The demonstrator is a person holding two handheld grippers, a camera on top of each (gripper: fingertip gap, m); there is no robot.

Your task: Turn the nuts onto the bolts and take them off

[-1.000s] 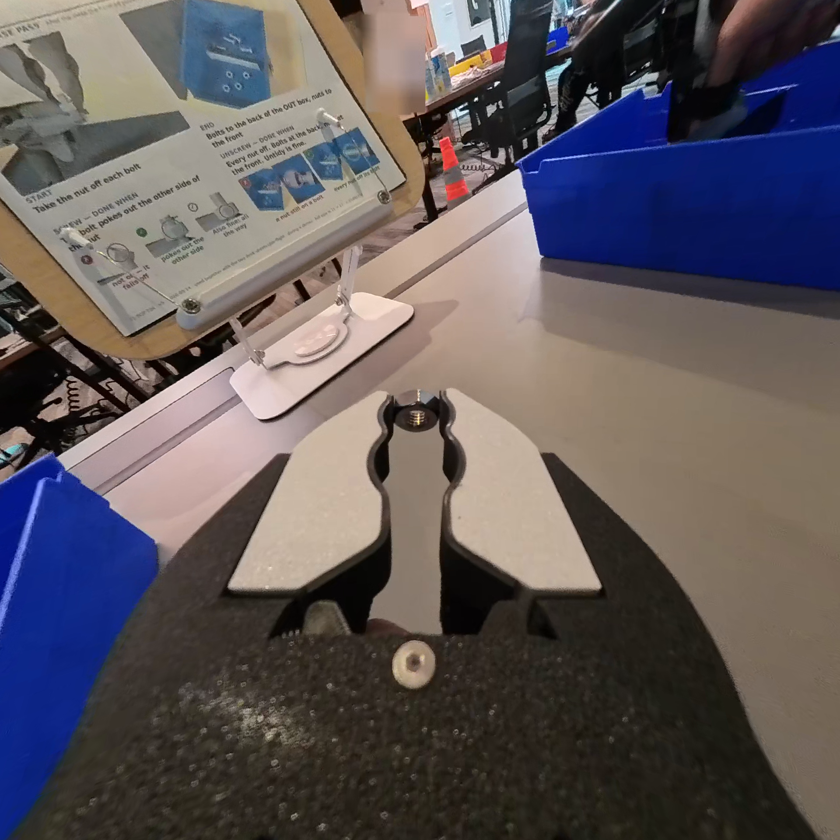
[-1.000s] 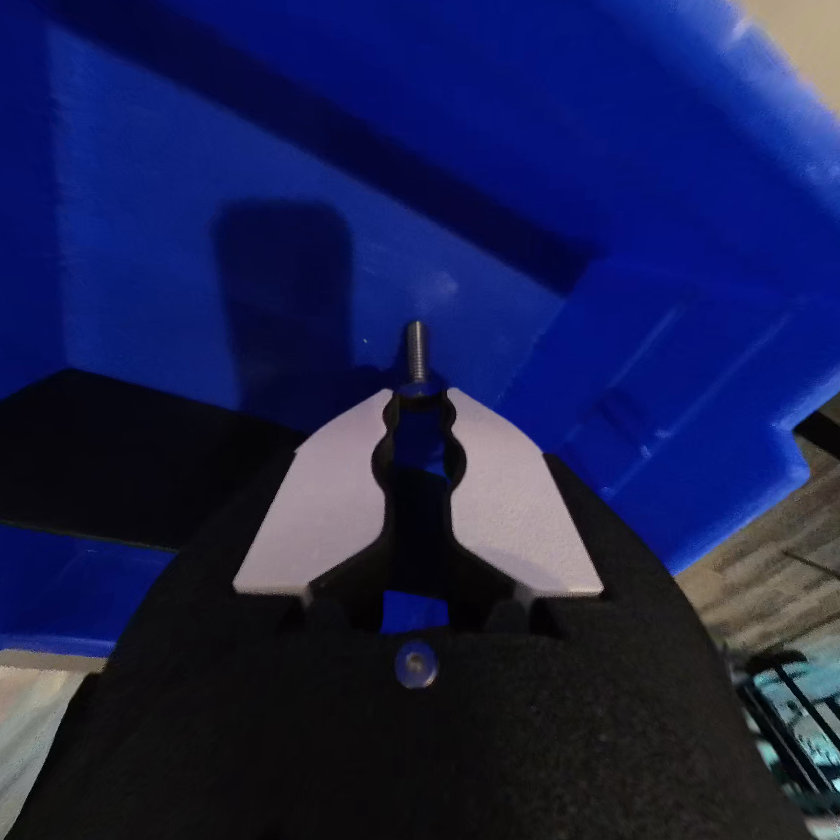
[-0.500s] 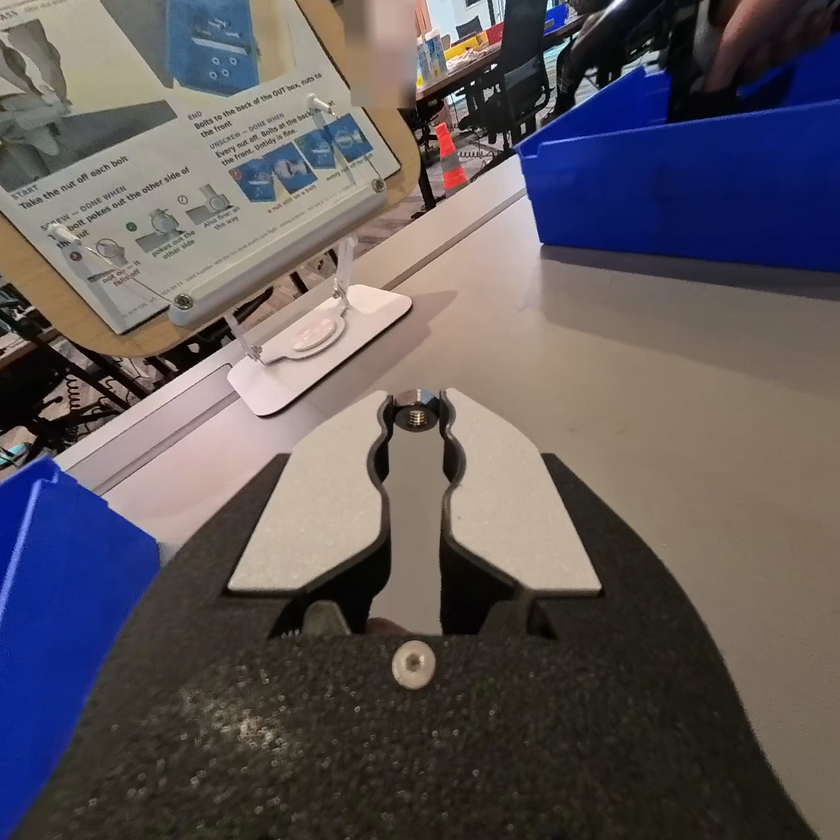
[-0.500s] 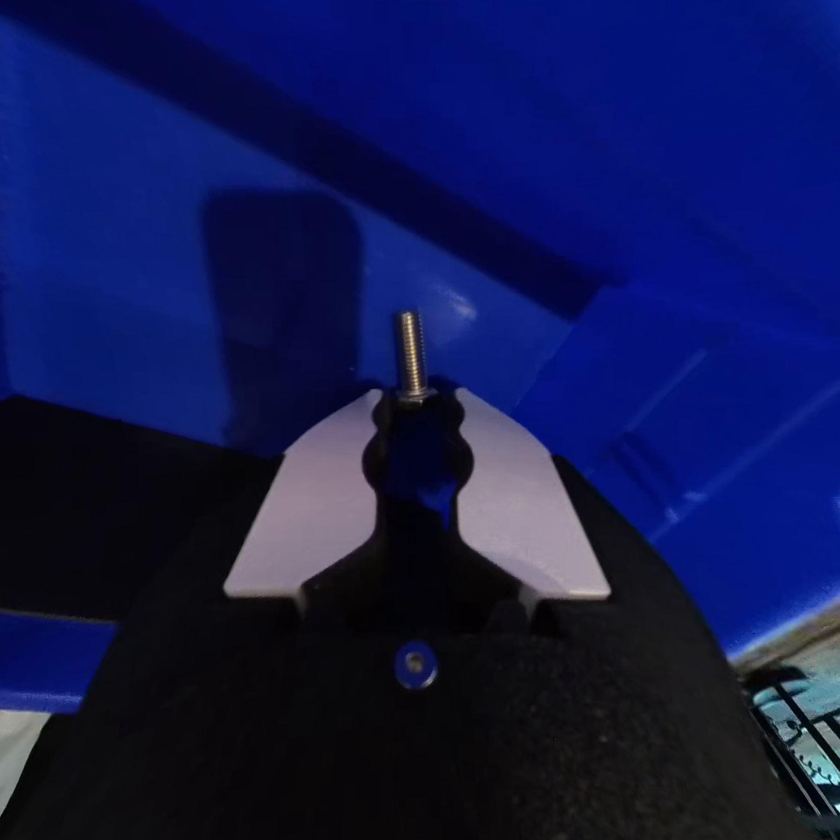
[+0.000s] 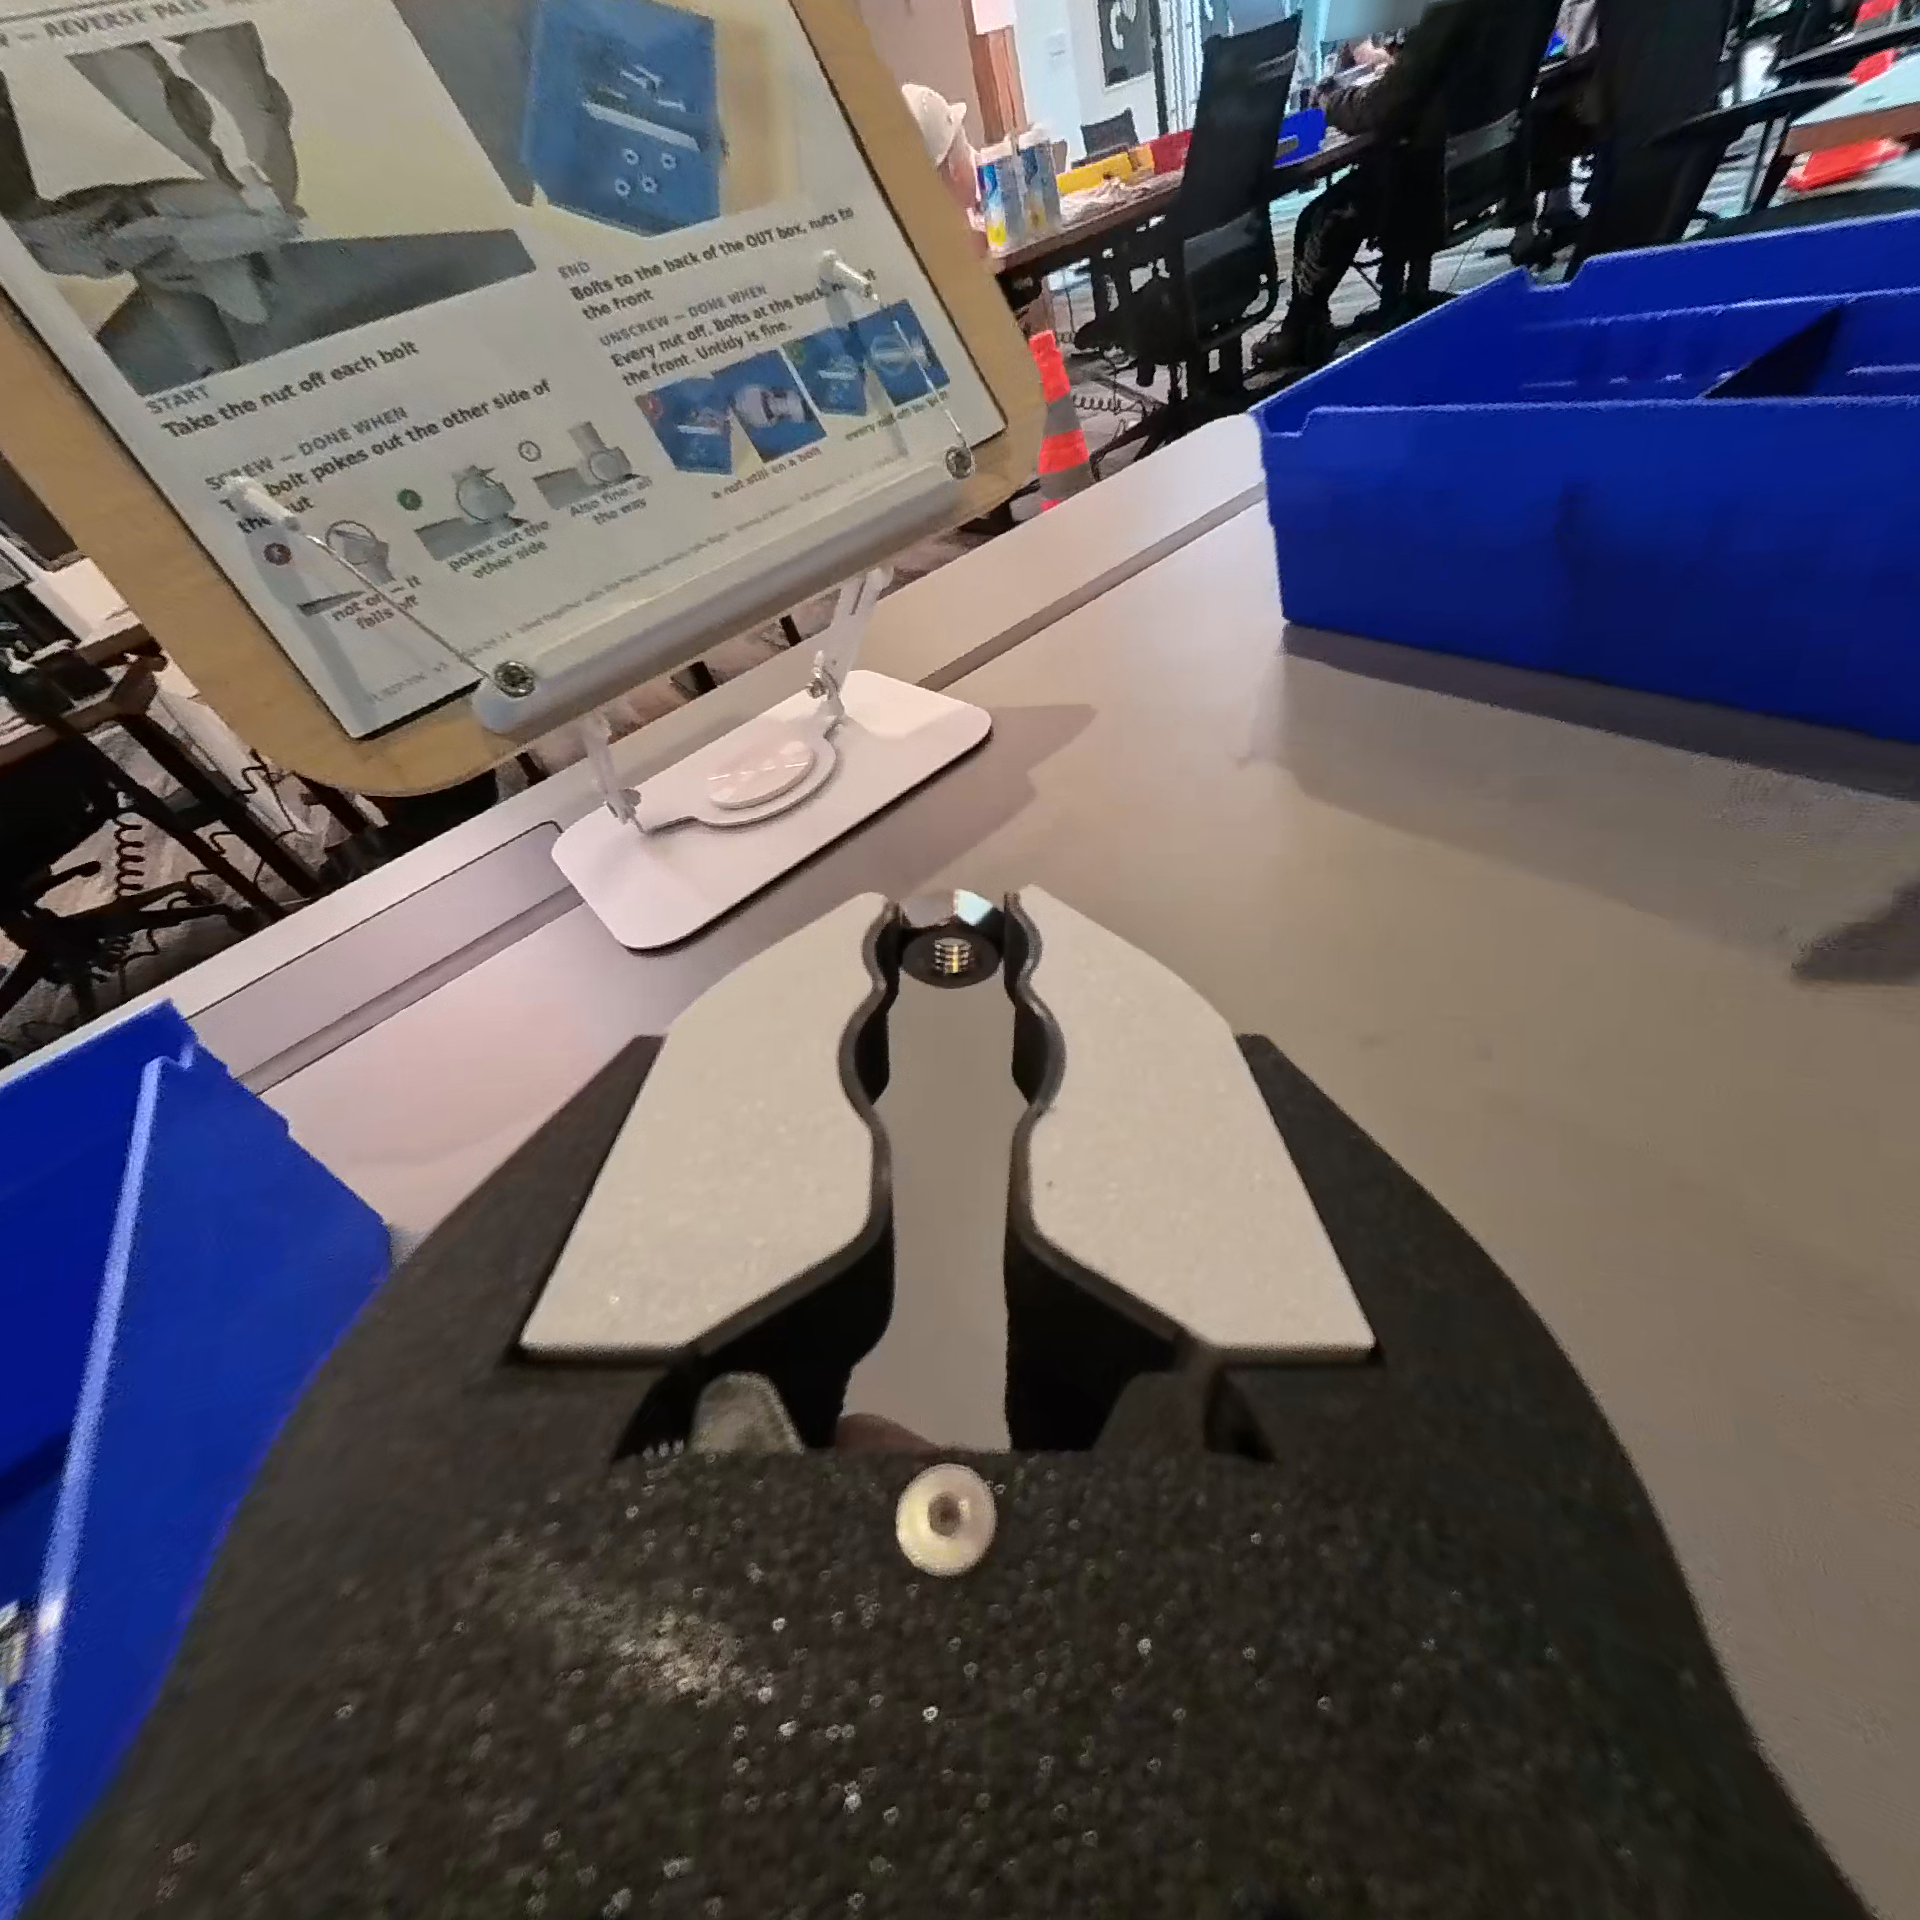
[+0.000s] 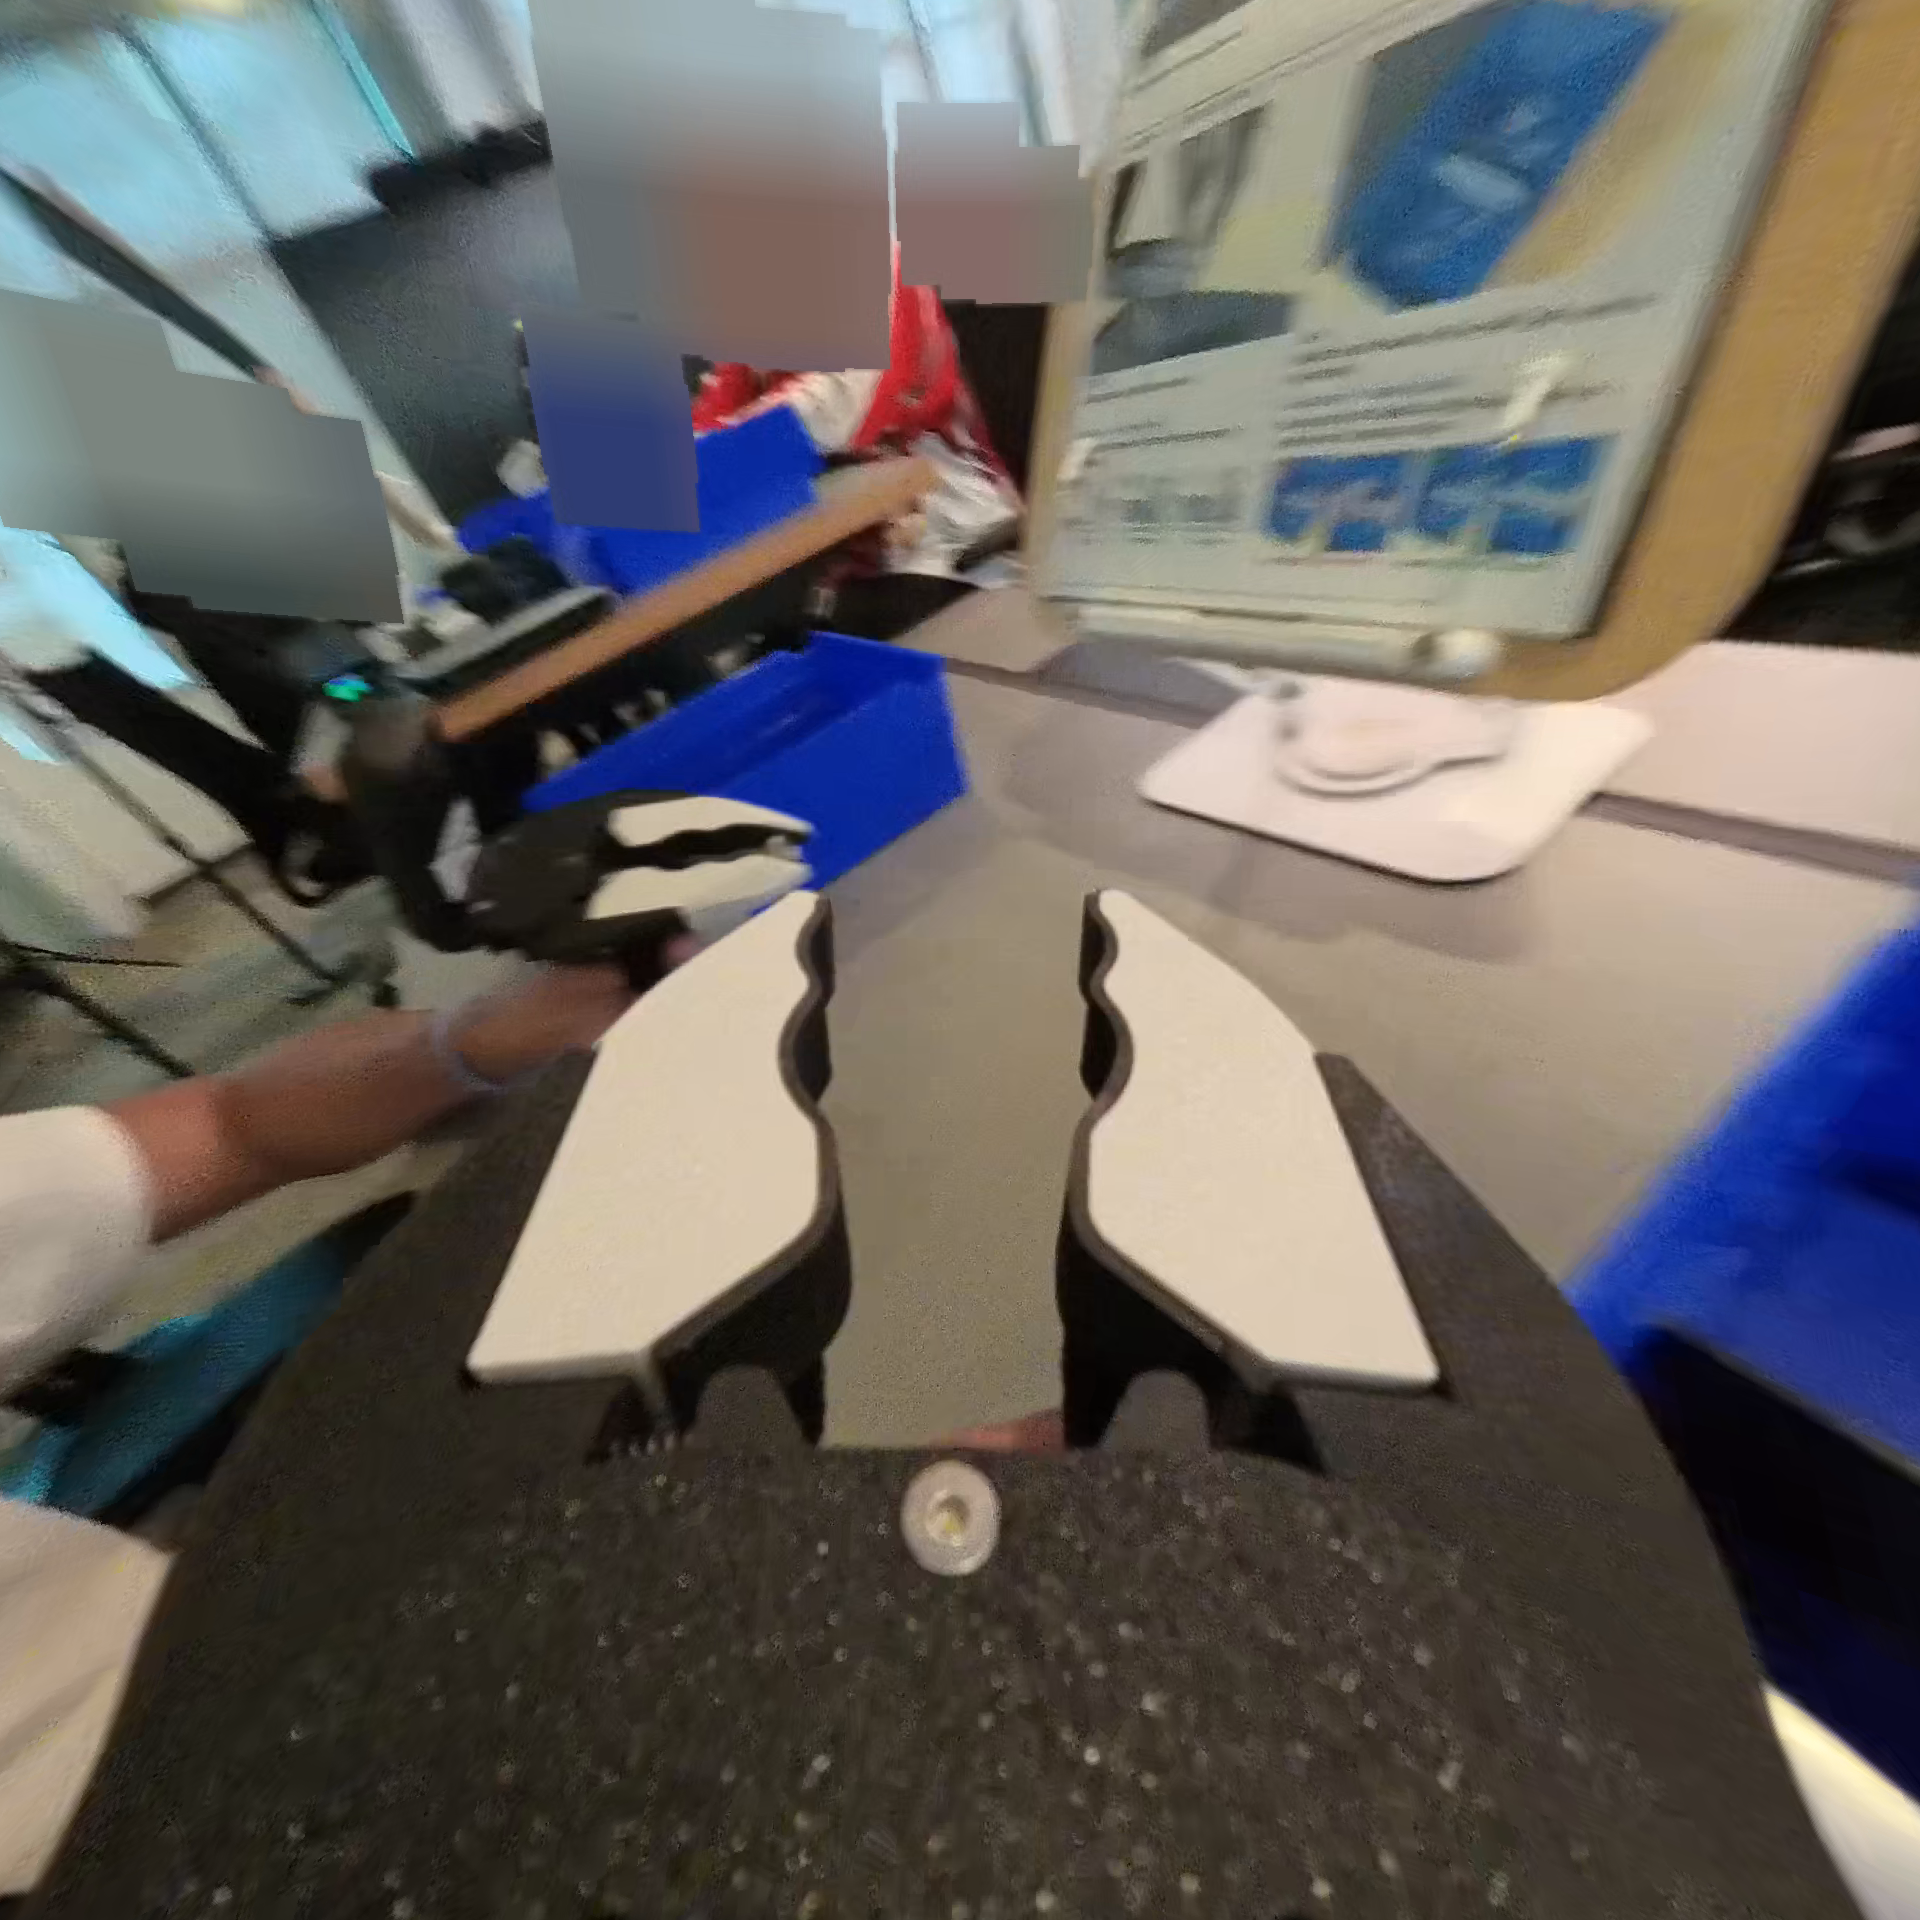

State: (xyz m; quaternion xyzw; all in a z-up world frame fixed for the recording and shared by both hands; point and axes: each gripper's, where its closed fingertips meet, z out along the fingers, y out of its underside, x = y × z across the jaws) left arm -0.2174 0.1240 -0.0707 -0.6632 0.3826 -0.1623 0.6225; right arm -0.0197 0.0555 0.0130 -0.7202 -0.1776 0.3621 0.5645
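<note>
My left gripper [image 5: 948, 935] is shut on a steel nut [image 5: 948, 931], held at the fingertips a little above the grey table [image 5: 1351, 935], with the threaded hole facing the camera. My right gripper [image 6: 954, 914] is open and empty above the table. The left gripper also shows in the right wrist view [image 6: 717, 847], to the left, held by a person's hand. No bolt is in view.
A blue divided bin [image 5: 1621, 499] stands at the right on the table. Another blue bin [image 5: 125, 1247] is close at the left; it also shows in the right wrist view [image 6: 810, 738]. An instruction board on a white stand [image 5: 769, 790] stands at the table's far edge. Spacing between my two grippers at the tips: around 25 centimetres.
My right gripper has let go of the bolt, come out of the blue bin and opened, now facing the table. My left gripper still holds the nut.
</note>
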